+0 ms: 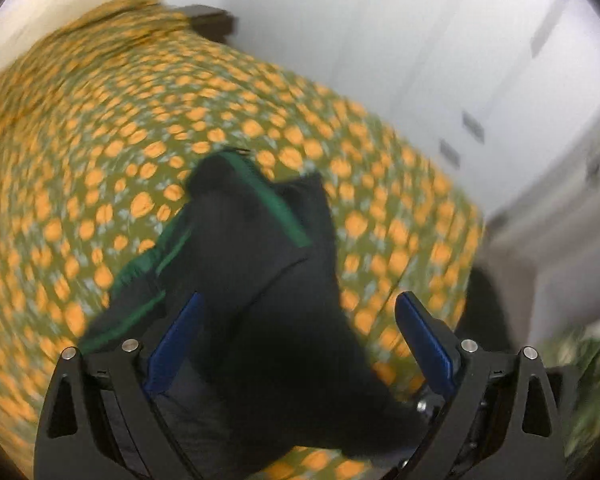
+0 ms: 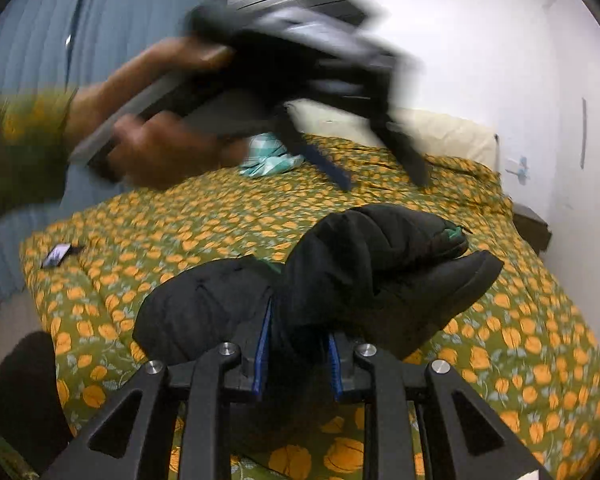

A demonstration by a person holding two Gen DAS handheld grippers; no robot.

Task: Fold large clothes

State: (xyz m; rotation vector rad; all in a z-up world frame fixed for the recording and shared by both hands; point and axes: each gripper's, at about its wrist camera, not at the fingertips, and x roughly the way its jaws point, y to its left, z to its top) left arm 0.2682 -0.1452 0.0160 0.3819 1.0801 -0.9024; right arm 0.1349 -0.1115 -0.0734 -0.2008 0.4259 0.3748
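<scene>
A black garment with green trim (image 1: pixel 256 264) lies bunched on a bed with a green and orange flowered cover (image 1: pixel 100 128). My left gripper (image 1: pixel 300 336) is open above the garment, its blue pads (image 1: pixel 424 340) wide apart, with the cloth below them. In the right wrist view my right gripper (image 2: pixel 298 356) is shut on a fold of the black garment (image 2: pixel 372 264), which bulges up in front of it. My left gripper (image 2: pixel 384 178) shows there too, blurred, held in a hand above the bed, fingers apart and empty.
A teal checked cloth (image 2: pixel 268 160) and a cream pillow (image 2: pixel 440 132) lie at the head of the bed. A phone (image 2: pixel 58 256) lies near the bed's left corner. A dark nightstand (image 2: pixel 534 226) stands at the right. White wardrobe doors (image 1: pixel 460 60) flank the bed.
</scene>
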